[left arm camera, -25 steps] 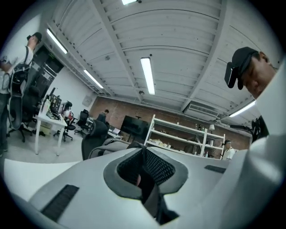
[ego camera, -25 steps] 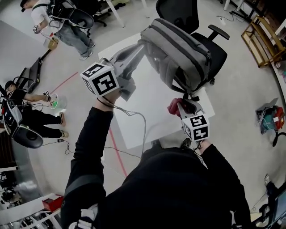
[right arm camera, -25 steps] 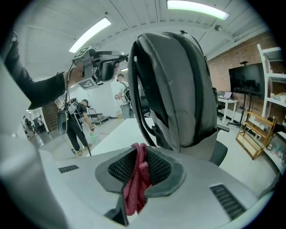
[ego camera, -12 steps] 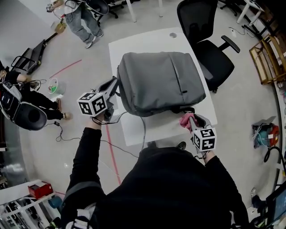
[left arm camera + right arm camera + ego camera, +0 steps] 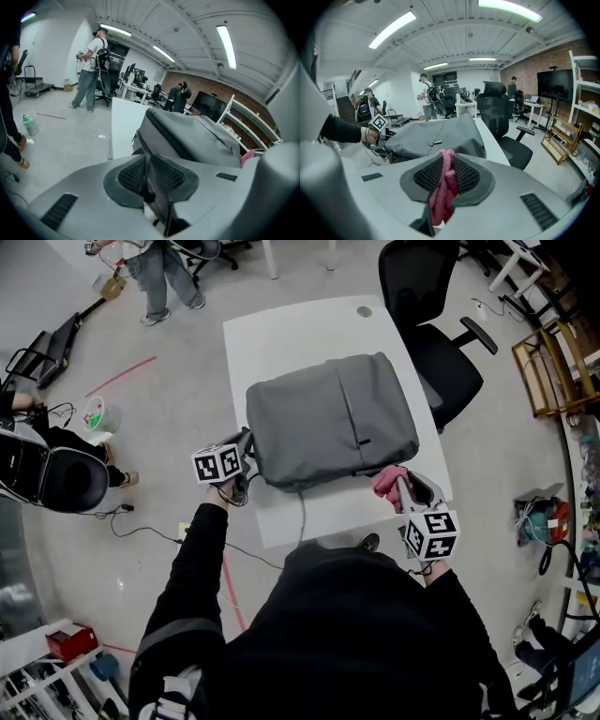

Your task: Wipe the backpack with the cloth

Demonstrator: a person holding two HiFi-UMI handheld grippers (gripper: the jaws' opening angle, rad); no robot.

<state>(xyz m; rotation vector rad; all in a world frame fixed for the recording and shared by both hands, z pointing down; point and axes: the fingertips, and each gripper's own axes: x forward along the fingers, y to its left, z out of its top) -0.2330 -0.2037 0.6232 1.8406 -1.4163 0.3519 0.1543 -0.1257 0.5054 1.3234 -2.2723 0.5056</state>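
The backpack (image 5: 333,423) has come down flat on the table (image 5: 281,329), centre frame; we find left gripper (image 5: 242,465) pinching its strap (image 5: 147,187), right gripper (image 5: 398,486) pinching the cloth (image 5: 386,482), and judge wiping could shove it off.

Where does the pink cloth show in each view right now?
Head view: cloth at lower right, in the right hand-held gripper, by the backpack's near corner.
Left gripper view: only a bit of cloth at the right edge, beyond the backpack.
Right gripper view: cloth at bottom centre, pinched between the jaws.
Shared landmark: the grey backpack, seen in all three.
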